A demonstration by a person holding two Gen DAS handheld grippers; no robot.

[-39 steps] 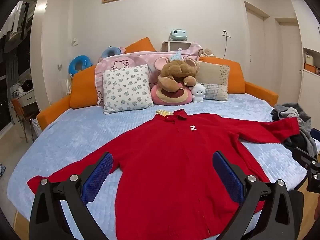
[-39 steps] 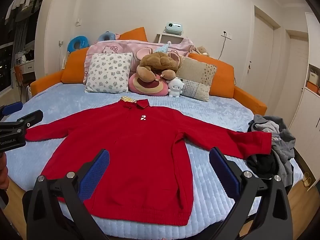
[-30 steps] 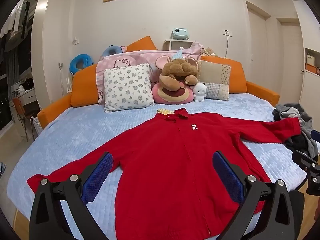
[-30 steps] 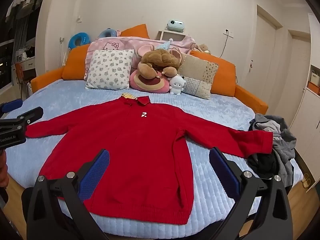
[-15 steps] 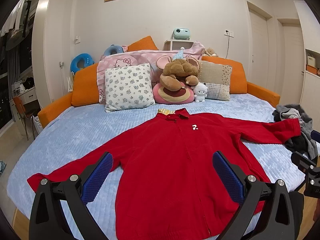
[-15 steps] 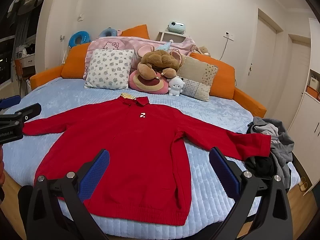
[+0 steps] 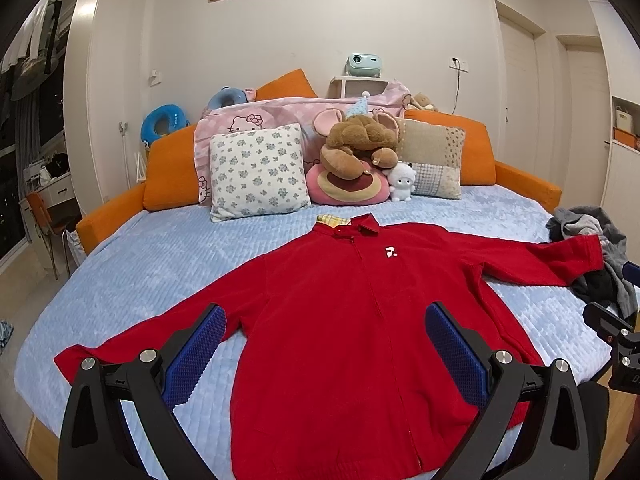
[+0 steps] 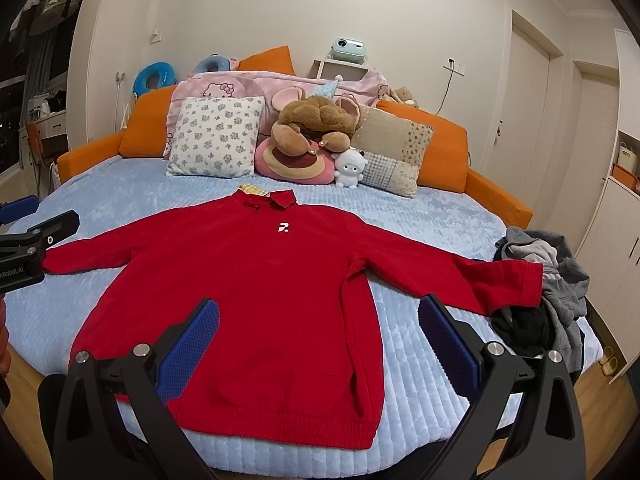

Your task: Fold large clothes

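So the red jacket (image 7: 360, 320) is spread flat, front up, across the bed (image 7: 132, 272), both sleeves out to the sides and the hem at the near edge. Fabric looks thick and a bit fuzzy, with a ribbed waistband, a fold-down collar with some yellow plaid lining peeking out, and a small white logo on the chest. The bed cover is pale blue, quilted in little ridges.

My left gripper (image 7: 324, 344) and right gripper (image 8: 316, 334) both hover over the lower half of the jacket, jaws spread wide and holding nothing — the blue pads have that bumpy grid texture.

The jacket's right sleeve cuff touches a crumpled heap of grey and black clothes (image 8: 552, 280) at the bed's edge; can't tell what garments those are. At the headboard there's a floral pillow (image 7: 256, 172), a brown plush toy (image 7: 356, 140) and a patchwork cushion (image 7: 434, 160). The bottom of the hem is cut off in the left wrist view — the gripper bodies cover it.
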